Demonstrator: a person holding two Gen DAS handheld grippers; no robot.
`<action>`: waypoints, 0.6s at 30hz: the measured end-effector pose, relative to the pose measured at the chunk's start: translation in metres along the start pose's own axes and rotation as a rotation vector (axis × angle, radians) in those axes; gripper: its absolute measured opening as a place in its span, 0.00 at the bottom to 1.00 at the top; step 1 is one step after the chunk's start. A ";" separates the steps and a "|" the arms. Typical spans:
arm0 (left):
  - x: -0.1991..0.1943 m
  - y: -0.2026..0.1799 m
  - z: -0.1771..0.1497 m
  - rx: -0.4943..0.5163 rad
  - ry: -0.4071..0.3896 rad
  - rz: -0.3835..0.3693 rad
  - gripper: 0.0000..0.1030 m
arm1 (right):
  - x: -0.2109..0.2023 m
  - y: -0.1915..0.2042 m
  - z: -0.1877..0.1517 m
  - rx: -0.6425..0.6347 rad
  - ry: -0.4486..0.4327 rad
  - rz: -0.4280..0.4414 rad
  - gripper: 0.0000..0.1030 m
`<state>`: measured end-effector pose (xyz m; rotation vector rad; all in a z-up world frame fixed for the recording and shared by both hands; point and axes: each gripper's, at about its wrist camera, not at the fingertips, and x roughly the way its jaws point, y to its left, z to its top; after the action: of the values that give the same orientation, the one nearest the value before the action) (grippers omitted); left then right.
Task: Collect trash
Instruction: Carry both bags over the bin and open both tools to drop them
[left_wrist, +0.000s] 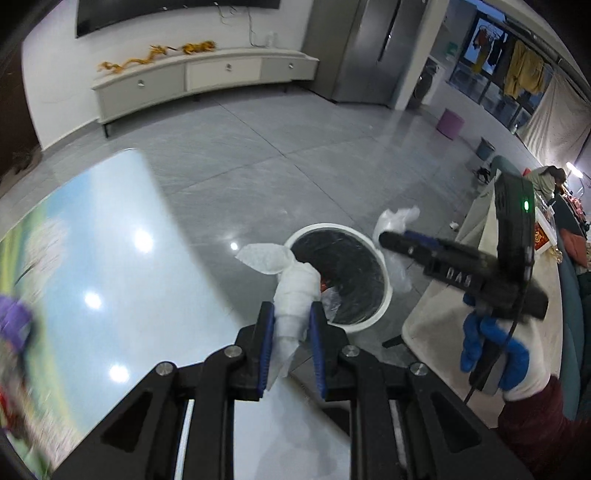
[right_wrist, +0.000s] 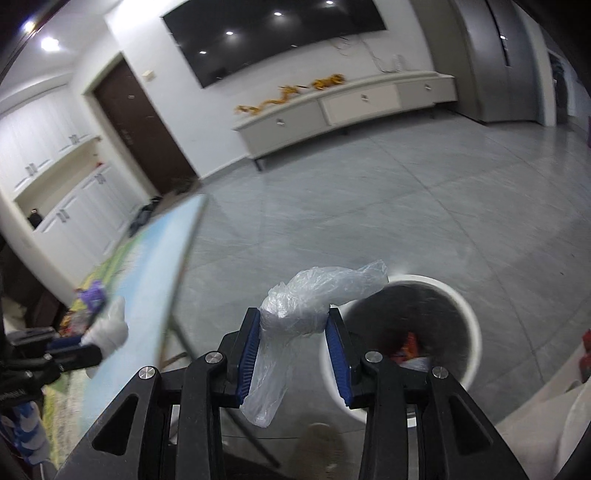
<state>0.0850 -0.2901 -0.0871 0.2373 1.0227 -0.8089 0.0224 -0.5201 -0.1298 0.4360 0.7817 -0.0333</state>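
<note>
The twisted white paper tissue wad (left_wrist: 295, 295) is pinched in the jaws of the left gripper (left_wrist: 291, 325), long axis toward 12 o'clock. The round white bin with black liner (left_wrist: 341, 277) lies at 1 o'clock, just beyond. The crumpled clear plastic bag (right_wrist: 314, 295) is pinched by the right gripper (right_wrist: 293, 343) (bin at 2 o'clock). The left load is judged nearer the rim; the glossy worktop (left_wrist: 110, 240) lies at 9 o'clock.

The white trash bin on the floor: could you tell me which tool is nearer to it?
Hard to call; perhaps the right tool, beside the trash bin's rim with its clear plastic wrap. The left tool also fronts the rim.
</note>
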 end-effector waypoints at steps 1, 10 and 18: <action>0.011 -0.001 0.009 0.000 0.012 -0.005 0.17 | 0.004 -0.007 0.001 0.008 0.008 -0.016 0.34; 0.095 -0.041 0.060 0.032 0.080 -0.043 0.19 | 0.036 -0.066 -0.006 0.076 0.078 -0.117 0.35; 0.129 -0.035 0.081 -0.072 0.104 -0.144 0.54 | 0.041 -0.086 -0.007 0.114 0.094 -0.186 0.54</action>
<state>0.1495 -0.4201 -0.1452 0.1468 1.1742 -0.8953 0.0308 -0.5907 -0.1944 0.4739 0.9139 -0.2329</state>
